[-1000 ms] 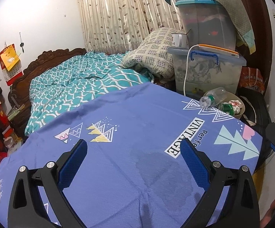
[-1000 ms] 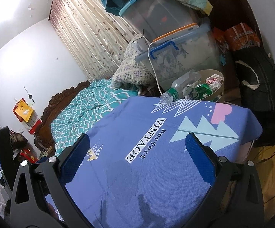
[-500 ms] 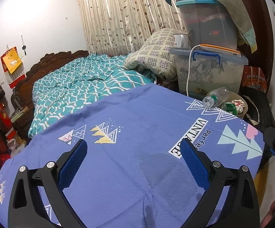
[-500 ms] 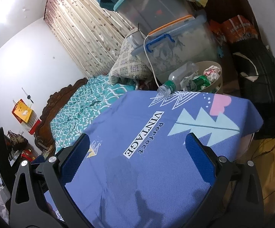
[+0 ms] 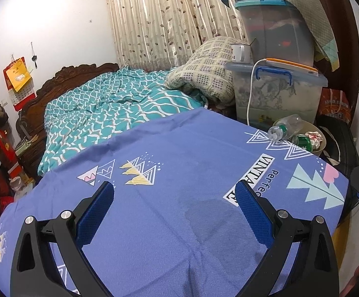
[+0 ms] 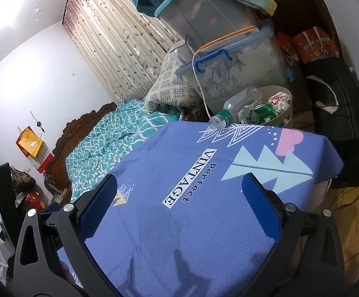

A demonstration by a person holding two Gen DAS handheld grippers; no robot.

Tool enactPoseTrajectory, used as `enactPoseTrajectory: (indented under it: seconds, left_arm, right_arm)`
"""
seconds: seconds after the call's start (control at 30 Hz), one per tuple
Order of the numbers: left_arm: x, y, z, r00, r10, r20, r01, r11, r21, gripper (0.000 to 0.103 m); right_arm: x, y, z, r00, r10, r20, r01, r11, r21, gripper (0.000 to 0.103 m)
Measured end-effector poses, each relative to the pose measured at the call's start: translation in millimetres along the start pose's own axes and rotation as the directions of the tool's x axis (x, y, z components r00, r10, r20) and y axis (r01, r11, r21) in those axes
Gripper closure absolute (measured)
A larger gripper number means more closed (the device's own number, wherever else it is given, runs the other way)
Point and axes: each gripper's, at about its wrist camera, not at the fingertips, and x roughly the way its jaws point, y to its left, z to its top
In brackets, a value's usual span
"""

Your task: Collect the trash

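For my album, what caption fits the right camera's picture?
Open right gripper over blue cloth, bin holding bottle, can.

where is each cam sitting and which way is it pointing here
Left wrist: sits on the left gripper, open, looking across the blue printed tablecloth toward the teal patterned bed; the other gripper's edge shows at right.
Right wrist: sits on the right gripper, open, tilted, looking over the same cloth toward the round beige trash bin.
Shared: cloth, bin, clear plastic bottle, stacked clear storage boxes, bed.
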Motion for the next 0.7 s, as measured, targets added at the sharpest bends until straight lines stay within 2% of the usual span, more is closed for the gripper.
enactPoseTrajectory:
  seconds: [0.7]
  left_arm:
    - [5.6,6.7,-3.4,0.999,-0.013,-0.037,0.012,1.000,-0.025,0.009]
  right_arm:
    - [5.5,1.0,-5.0,1.000,0.002,-0.029,-0.002,1.000,-0.001,0.003]
